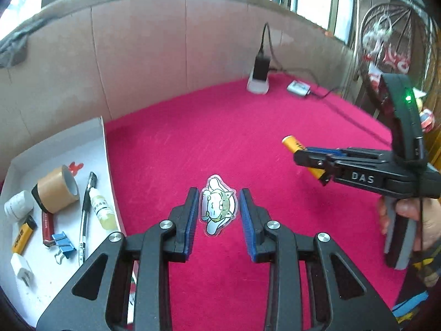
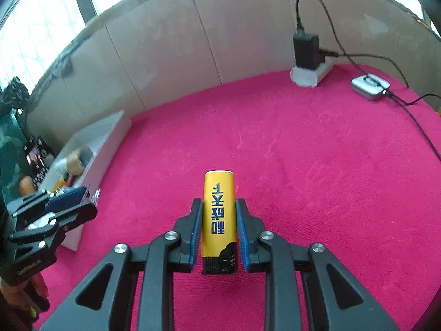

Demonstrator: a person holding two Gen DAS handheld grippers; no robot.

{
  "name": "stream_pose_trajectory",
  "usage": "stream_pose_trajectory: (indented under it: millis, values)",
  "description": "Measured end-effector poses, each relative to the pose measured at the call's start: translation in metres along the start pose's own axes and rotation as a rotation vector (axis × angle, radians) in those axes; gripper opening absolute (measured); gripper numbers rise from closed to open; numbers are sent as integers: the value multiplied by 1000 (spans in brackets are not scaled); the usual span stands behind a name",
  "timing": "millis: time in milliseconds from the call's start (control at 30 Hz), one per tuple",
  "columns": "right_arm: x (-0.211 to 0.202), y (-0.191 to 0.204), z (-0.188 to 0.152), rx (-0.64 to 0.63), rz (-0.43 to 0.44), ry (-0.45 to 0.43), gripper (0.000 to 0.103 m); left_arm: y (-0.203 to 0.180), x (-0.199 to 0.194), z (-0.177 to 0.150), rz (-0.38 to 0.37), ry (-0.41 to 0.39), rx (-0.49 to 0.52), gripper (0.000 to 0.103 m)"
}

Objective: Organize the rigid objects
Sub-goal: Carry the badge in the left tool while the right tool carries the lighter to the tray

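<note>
The right gripper (image 2: 216,231) clamps the yellow lighter (image 2: 219,215) lengthwise along its fingers, the white box (image 2: 110,132) lying far left, while the left gripper (image 1: 219,215) grips the cat sticker (image 1: 218,205).

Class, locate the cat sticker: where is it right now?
In the left wrist view, the cat sticker sits between the left gripper's blue pads, above the pink cloth, right of the white tray.

Your left gripper (image 1: 219,207) tilted down, jaws narrow; your right gripper (image 2: 219,229) tilted down, clamped, hand (image 1: 413,220) on grip
</note>
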State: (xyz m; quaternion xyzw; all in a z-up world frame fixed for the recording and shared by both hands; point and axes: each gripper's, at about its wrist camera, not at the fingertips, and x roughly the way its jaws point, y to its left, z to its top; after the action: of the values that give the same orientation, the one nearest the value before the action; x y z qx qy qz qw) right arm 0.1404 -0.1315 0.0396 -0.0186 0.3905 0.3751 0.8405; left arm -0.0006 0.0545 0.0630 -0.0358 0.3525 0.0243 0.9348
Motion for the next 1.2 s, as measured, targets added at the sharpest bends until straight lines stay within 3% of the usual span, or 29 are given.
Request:
stream_pose_trajectory:
  millis: [533,1200]
  values:
    - [-36,43,13,-69,63,-81,23,22,-45,-3,40,-127,-103,29]
    - [-42,103,26,-207,101,-101,23,70,-89,-13,104,-231,-205,29]
